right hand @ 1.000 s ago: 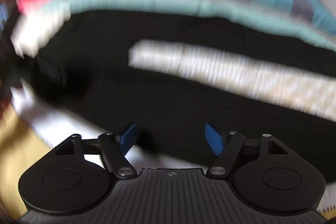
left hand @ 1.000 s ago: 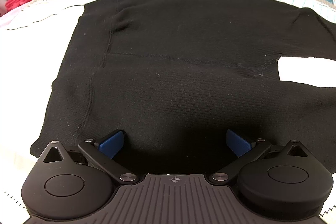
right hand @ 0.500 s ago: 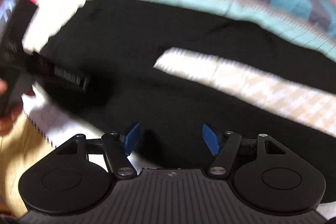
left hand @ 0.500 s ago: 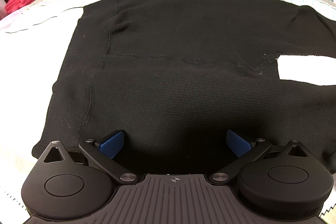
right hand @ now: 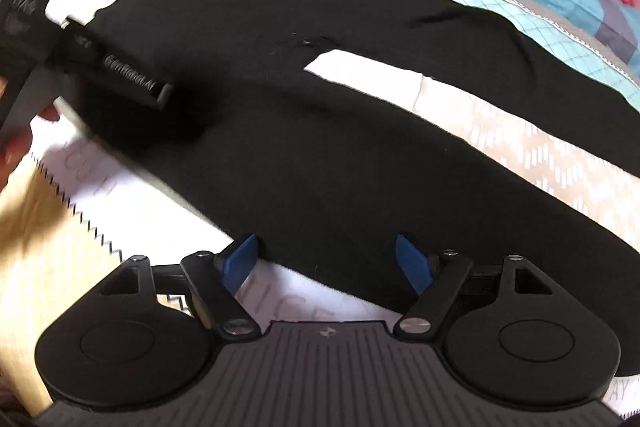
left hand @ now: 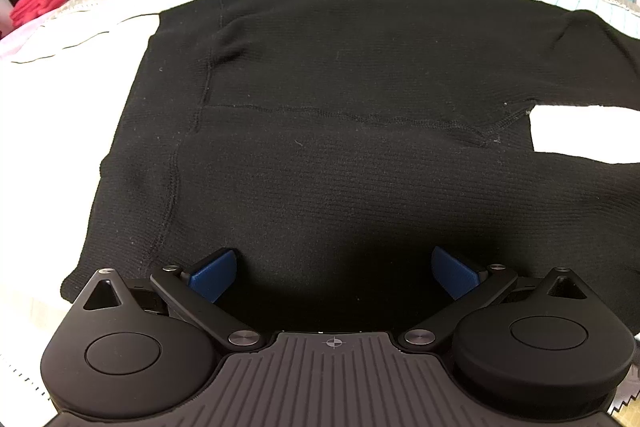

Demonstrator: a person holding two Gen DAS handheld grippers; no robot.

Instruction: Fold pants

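Pants (left hand: 340, 155) lie spread flat on the bed cover (left hand: 60, 155), waist end toward the left hand, both legs running off to the right with a strip of cover showing between them.

What changed: over the last second the right gripper (right hand: 326, 261) slid along the near edge of the pants. The earlier right-wrist frames are smeared with motion; now the picture is sharp, so it has nearly settled. Its jaws are opening, nothing pinched; the near leg's hem edge sits between the blue pads (right hand: 240, 261), on the cover, untouched as far as I can tell. The left gripper (left hand: 334, 273) hasn't moved: same framing across all three frames, jaws wide apart over the waist-end fabric, gripping nothing.

Meaning for the task: no fold started yet. Both claws look staged along the near edge (my read: about to pinch and carry the near leg over the far one). Right still needs to close on cloth first.

View differences:
- Left wrist: waistband seams, crotch seam, only the start of the gap between the legs. Right gripper not in it.
- Right wrist: both legs at length, the full gap, and the left gripper body (right hand: 132, 87) over the waist with the person's fingers (right hand: 16, 143) on it at frame edge.
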